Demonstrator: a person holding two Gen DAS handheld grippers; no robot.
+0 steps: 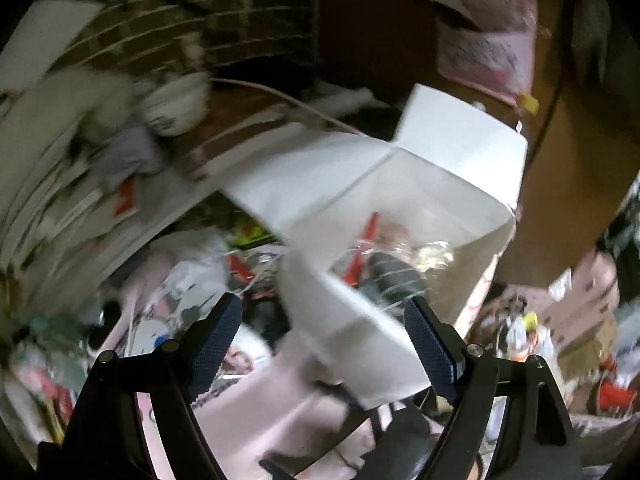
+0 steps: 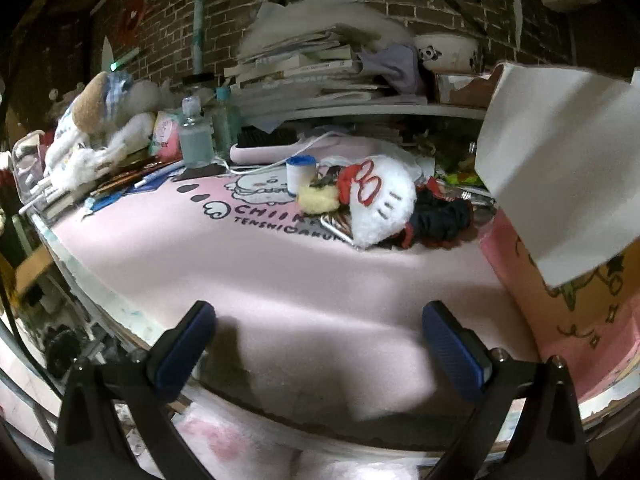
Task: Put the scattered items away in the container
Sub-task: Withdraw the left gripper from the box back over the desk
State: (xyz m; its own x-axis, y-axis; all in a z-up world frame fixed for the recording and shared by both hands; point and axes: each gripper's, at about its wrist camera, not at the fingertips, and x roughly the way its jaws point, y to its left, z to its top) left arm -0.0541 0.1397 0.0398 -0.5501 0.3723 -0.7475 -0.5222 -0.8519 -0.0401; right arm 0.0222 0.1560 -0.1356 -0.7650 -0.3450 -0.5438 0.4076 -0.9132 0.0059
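A: Room ahead of the right gripper [image 2: 318, 344]?
B: Its spread fingers face bare pink mat [image 2: 248, 264]. Farther on, a white plush [image 2: 380, 208] and dark cloth [image 2: 440, 216] block the way; the white box [image 2: 560, 184] walls the right.

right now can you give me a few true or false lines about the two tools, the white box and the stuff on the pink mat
1. The right tool is open and holds nothing. True.
2. The white box is empty. False: wrapped items lie inside it.
3. A white plush toy lies on the pink mat. True.
4. The left tool is shut on a bottle. False: it is open, with the box's near edge between its fingers.
5. The books are stacked inside the box. False: they sit on a shelf by the brick wall.
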